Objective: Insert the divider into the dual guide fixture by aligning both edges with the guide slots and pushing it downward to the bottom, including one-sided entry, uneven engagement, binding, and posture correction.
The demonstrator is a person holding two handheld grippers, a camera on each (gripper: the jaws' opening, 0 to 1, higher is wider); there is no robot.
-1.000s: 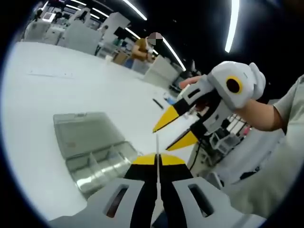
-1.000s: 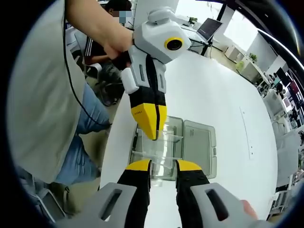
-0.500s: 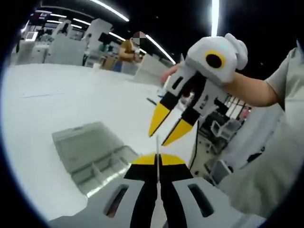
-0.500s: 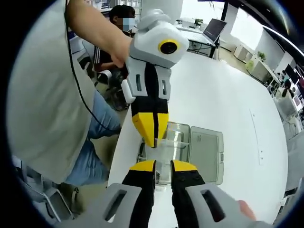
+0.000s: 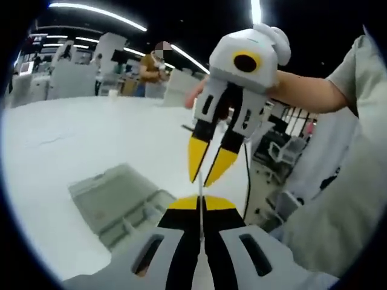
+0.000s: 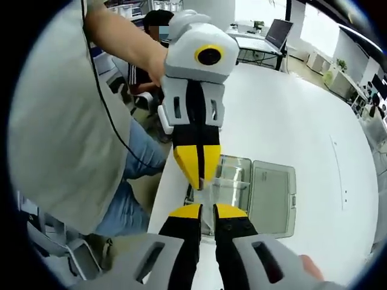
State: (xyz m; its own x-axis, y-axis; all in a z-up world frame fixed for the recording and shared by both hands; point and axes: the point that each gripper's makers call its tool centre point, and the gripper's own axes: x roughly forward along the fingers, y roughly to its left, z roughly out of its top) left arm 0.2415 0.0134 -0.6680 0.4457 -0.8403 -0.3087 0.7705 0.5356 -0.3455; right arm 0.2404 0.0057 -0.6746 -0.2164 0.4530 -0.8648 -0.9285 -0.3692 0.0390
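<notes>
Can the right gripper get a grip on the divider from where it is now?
Probably yes. The right gripper, jaws apart, hangs just above the thin clear divider clamped edge-up in the left gripper, and nothing sits between them.

The left hand-held gripper [image 5: 200,203], its yellow-tipped jaws pressed together, points forward, while the right hand-held gripper [image 5: 207,172], gripped by a bare-armed hand [image 5: 208,99], hangs tips-down just beyond it with its jaws a narrow gap apart.
</notes>
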